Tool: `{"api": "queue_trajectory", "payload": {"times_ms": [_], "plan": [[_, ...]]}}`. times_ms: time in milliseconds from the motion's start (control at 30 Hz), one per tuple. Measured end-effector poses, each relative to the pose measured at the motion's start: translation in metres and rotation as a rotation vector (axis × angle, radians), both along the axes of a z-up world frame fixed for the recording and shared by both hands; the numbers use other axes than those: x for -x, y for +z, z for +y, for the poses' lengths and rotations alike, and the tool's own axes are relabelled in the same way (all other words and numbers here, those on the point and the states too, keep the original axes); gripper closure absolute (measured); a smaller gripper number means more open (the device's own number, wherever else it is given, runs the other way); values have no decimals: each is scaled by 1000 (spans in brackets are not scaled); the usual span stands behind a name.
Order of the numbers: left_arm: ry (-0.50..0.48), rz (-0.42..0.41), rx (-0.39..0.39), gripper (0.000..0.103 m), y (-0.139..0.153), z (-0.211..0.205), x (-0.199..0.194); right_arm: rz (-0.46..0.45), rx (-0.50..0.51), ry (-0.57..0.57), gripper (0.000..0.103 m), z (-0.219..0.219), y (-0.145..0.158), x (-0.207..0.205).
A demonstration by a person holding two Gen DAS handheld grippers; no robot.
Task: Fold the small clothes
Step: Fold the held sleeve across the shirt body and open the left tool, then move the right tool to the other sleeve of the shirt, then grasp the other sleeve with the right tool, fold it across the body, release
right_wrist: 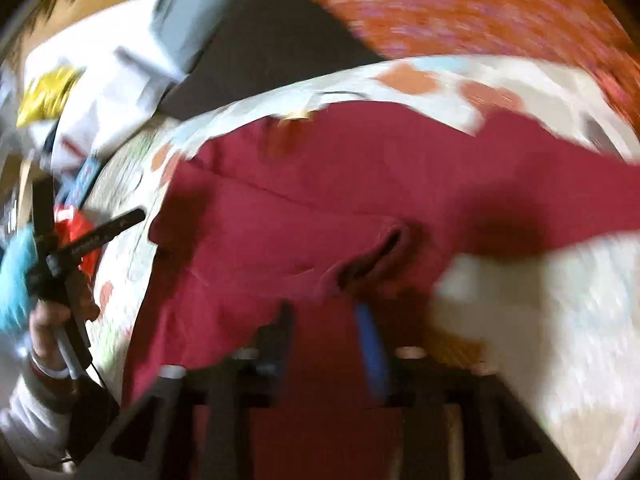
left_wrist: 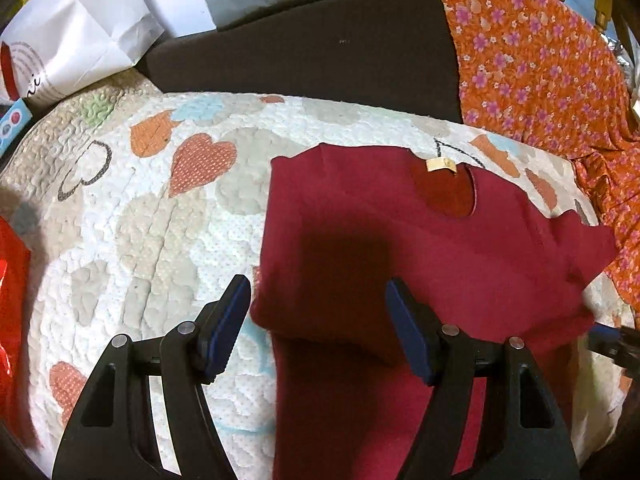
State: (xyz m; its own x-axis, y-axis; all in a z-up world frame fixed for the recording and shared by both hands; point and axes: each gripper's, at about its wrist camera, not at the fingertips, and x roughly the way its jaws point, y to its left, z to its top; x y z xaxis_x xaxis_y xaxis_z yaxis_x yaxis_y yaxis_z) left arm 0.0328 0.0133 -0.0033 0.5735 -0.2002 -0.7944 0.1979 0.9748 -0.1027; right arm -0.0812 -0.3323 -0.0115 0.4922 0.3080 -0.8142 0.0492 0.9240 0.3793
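A small dark red shirt (left_wrist: 420, 248) lies flat on a quilted heart-print cover (left_wrist: 140, 240), with its neck label (left_wrist: 440, 165) at the far side. My left gripper (left_wrist: 318, 292) hangs open over the shirt's left edge, and its blue pads (left_wrist: 228, 332) touch no cloth. The right wrist view is blurred. There my right gripper (right_wrist: 325, 314) sits low over the shirt (right_wrist: 320, 200), just short of a bunched fold (right_wrist: 372, 256). Its jaws stand apart with red cloth showing between them. A hand (right_wrist: 48, 320) holds the left gripper at the left edge.
A dark brown cushion (left_wrist: 320, 52) and an orange flowered cloth (left_wrist: 540, 80) lie behind the quilt. White paper bags (left_wrist: 80, 32) stand at the back left. A red plastic bag (left_wrist: 12, 300) sits at the left edge.
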Motion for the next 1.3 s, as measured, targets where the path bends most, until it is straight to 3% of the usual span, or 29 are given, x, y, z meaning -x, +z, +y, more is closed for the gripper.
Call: {"api": "queue_trajectory", "payload": {"times_ms": [133, 200, 333, 367, 400, 467, 533, 700, 867, 967, 1100, 1233, 1300], "plan": [[32, 16, 20, 33, -2, 8, -4, -79, 38, -121, 55, -24, 14, 11], [44, 13, 16, 33, -2, 9, -6, -88, 92, -101, 55, -15, 10, -2], [59, 6, 1, 33, -2, 12, -10, -20, 200, -2, 56, 14, -20, -30], [63, 5, 0, 33, -2, 13, -12, -17, 237, 42, 67, 23, -28, -33], [66, 6, 0, 33, -3, 14, -12, -10, 291, 94, 88, 34, -37, -37], [71, 12, -3, 33, -4, 15, -14, -19, 420, 144, 99, 49, -48, -38], [81, 11, -7, 33, -3, 18, -16, -66, 461, 160, 100, 52, -35, -39], [129, -1, 25, 33, -4, 25, -22, -244, 560, 77, 101, 38, 22, -60], [98, 5, -21, 33, -11, 11, -23, -333, 693, -46, 101, 30, 30, -93], [71, 11, -46, 33, -17, 1, -24, -342, 664, -129, 101, 17, 11, -100], [48, 43, -79, 33, -30, -11, -27, -153, 521, -70, 100, -6, -18, -111], [44, 39, -95, 33, -33, -15, -27, -231, 497, -158, 98, -21, 11, -87], [44, 41, -93, 33, -35, -17, -27, -256, 399, -135, 98, -18, 17, -81]]}}
